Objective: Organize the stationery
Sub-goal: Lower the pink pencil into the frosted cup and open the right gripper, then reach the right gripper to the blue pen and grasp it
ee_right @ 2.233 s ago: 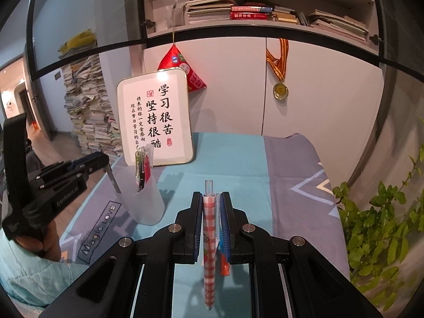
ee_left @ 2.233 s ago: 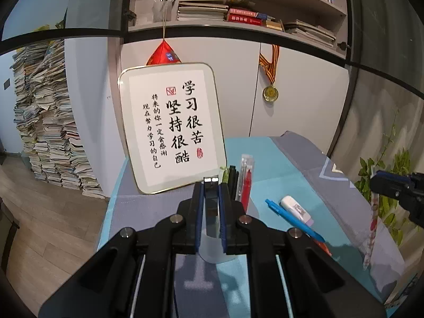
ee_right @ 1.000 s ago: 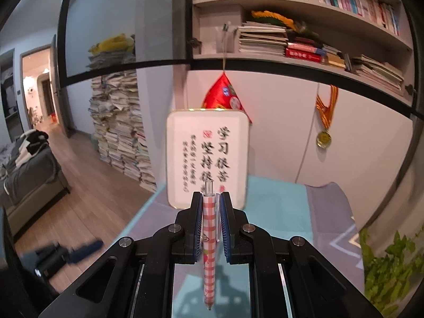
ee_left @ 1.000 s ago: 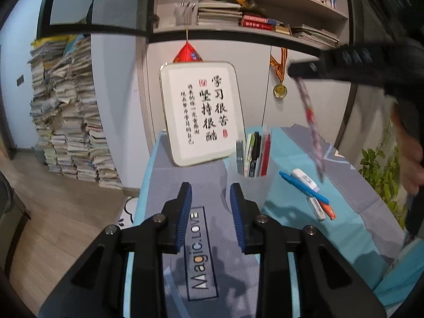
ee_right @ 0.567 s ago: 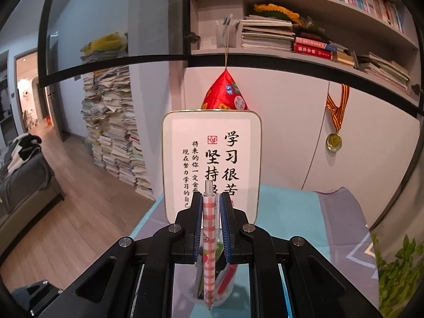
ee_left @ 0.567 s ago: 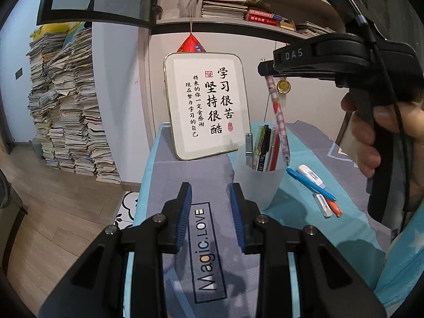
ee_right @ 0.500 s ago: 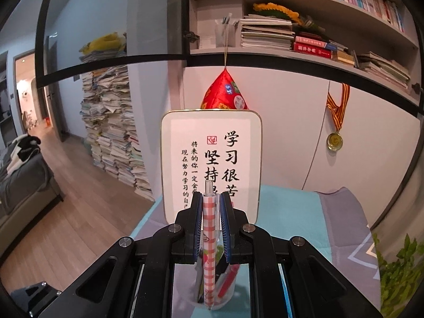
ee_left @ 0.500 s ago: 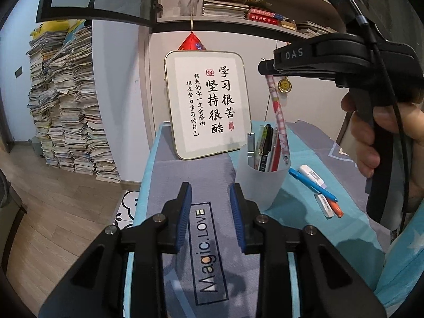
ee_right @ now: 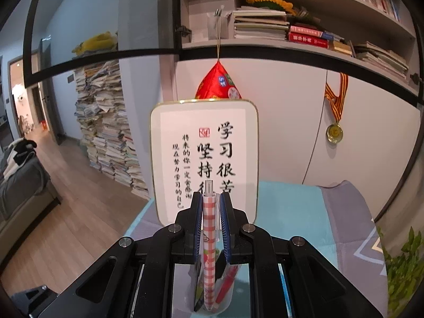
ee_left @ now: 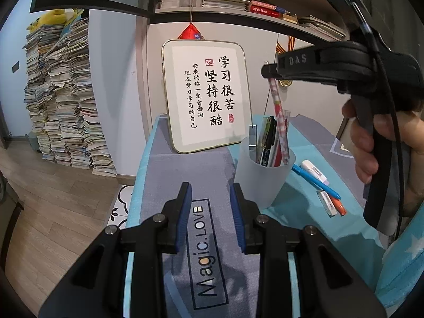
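Note:
A frosted pen cup (ee_left: 261,179) stands on the table and holds several pens. My right gripper (ee_left: 269,73) hangs above it, shut on a red-checked pen (ee_left: 278,111) whose tip reaches down inside the cup. In the right wrist view the right gripper (ee_right: 211,198) clamps the checked pen (ee_right: 208,238) upright over the cup (ee_right: 225,302). My left gripper (ee_left: 210,193) is open and empty, just left of and in front of the cup. A blue pen (ee_left: 315,181), a white eraser (ee_left: 314,169), an orange pen (ee_left: 338,206) and a small white item (ee_left: 326,202) lie right of the cup.
A framed calligraphy board (ee_left: 208,95) leans at the back of the table, just behind the cup. A grey mat (ee_left: 209,251) printed "Magic.LOVE" covers the table's left part. The table's left edge drops to a wooden floor with stacked books (ee_left: 61,100).
The right gripper carried the checked pen over the cup and lowered its tip into it. My left gripper let go of the cup, opened and drew back.

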